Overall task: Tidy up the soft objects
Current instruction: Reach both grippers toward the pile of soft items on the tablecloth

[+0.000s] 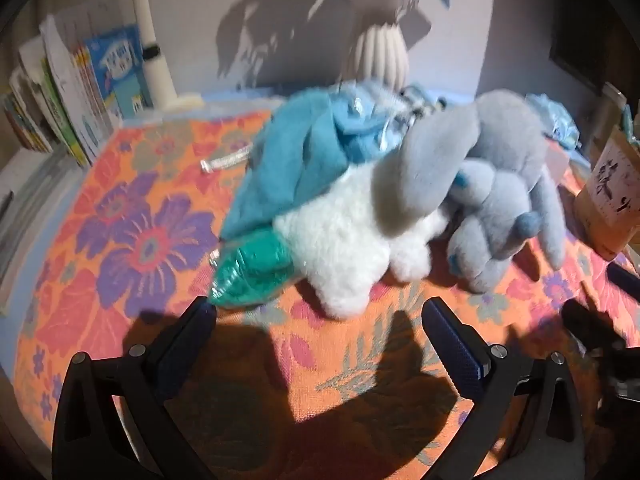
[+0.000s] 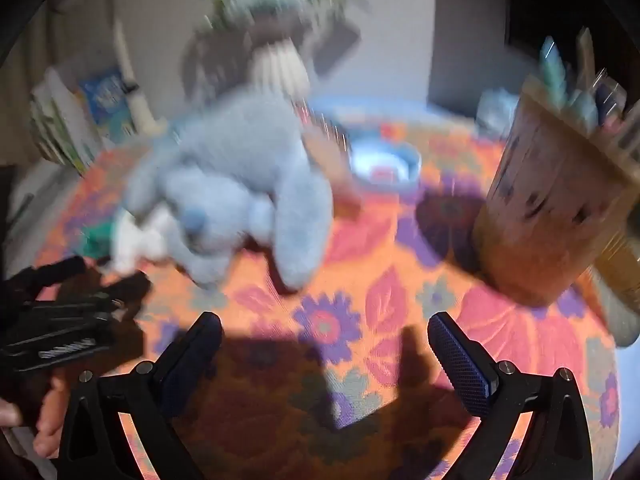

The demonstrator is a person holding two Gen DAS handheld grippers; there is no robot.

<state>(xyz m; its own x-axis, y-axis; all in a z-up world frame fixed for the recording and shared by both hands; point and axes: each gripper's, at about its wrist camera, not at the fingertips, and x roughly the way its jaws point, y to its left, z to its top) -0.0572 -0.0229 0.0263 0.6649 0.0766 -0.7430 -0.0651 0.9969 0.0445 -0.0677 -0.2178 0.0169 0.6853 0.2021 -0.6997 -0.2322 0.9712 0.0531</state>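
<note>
Both grippers — left gripper (image 1: 318, 314) and right gripper (image 2: 325, 330) — gape empty; approach the grey plush (image 1: 504, 184) squarely — pinch its thick body, not an ear.

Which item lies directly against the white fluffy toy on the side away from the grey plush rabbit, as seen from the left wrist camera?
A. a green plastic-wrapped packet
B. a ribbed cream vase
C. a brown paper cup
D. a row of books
A: the green plastic-wrapped packet touches the white fluffy toy at its left end, opposite the grey plush rabbit.
</note>
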